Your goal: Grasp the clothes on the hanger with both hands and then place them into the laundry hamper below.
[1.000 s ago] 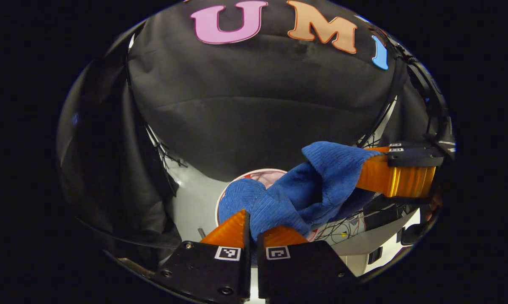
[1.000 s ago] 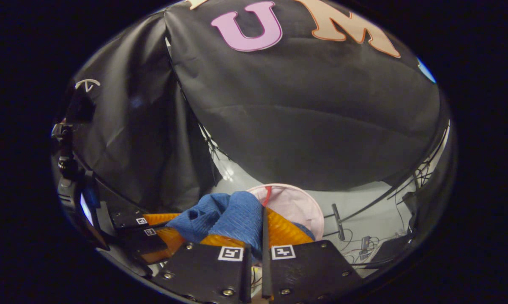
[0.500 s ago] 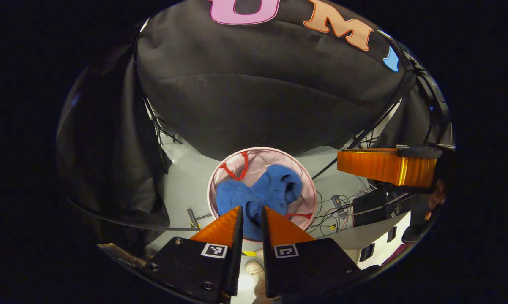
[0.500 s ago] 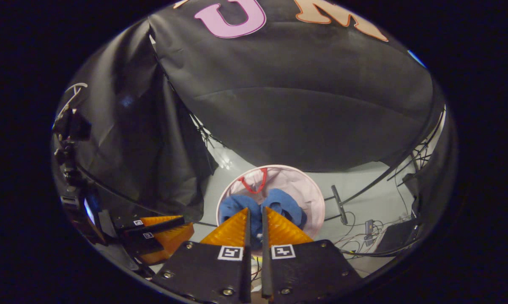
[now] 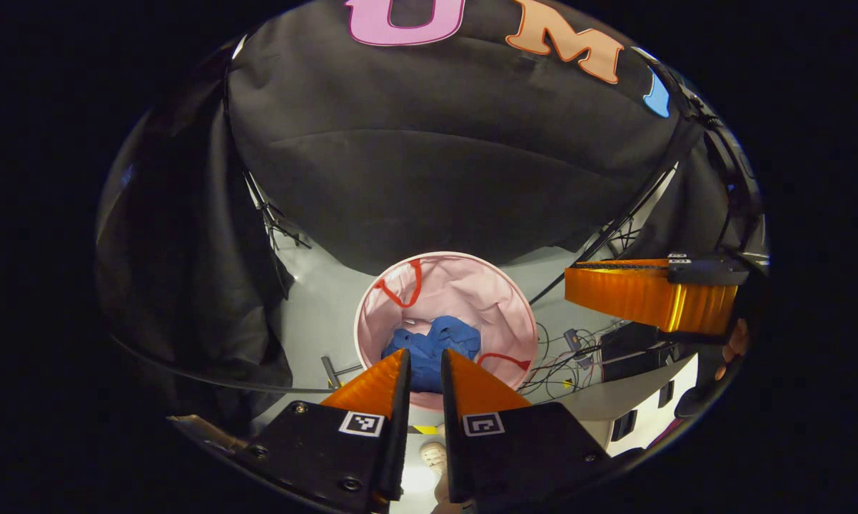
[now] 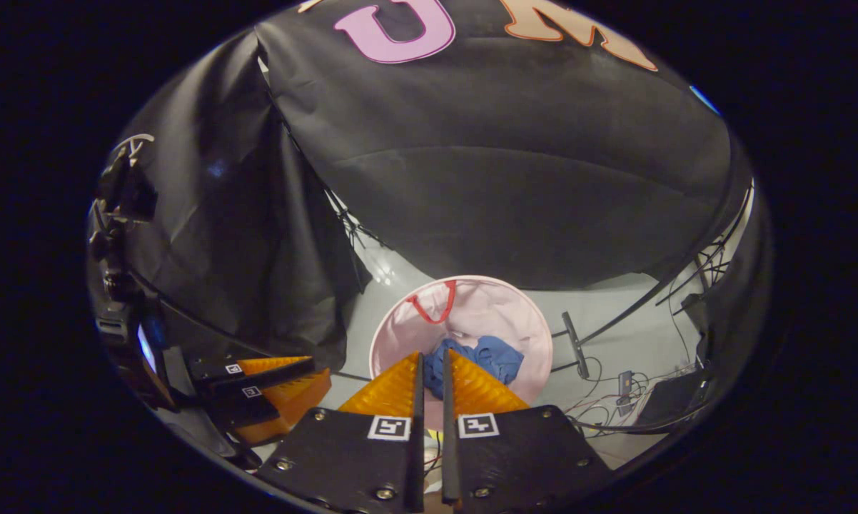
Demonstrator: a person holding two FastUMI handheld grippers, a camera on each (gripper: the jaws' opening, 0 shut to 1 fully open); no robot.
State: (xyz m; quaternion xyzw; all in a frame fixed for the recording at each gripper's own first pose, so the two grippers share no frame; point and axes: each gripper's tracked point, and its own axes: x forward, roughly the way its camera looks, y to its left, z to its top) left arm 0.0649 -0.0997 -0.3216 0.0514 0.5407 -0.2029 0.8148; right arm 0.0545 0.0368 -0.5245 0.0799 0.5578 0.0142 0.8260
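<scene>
The blue garment lies crumpled at the bottom of the round pink hamper, which stands on the pale floor straight below me. My left gripper hovers above the hamper's near rim, open a little, with nothing between its fingers. In the left gripper view my right gripper hangs at the right, above and beside the hamper. In the right gripper view the blue garment shows inside the hamper. My right gripper is slightly open and empty over it, while my left gripper sits low at the left.
Red handles hang inside the hamper's rim. Loose cables and a black box lie on the floor at the right. A short dark bar lies beside the hamper. A shoe shows under my left gripper.
Both grippers let go of the blue garment, which dropped from between them to the bottom of the hamper. The grippers now hang apart above it.
</scene>
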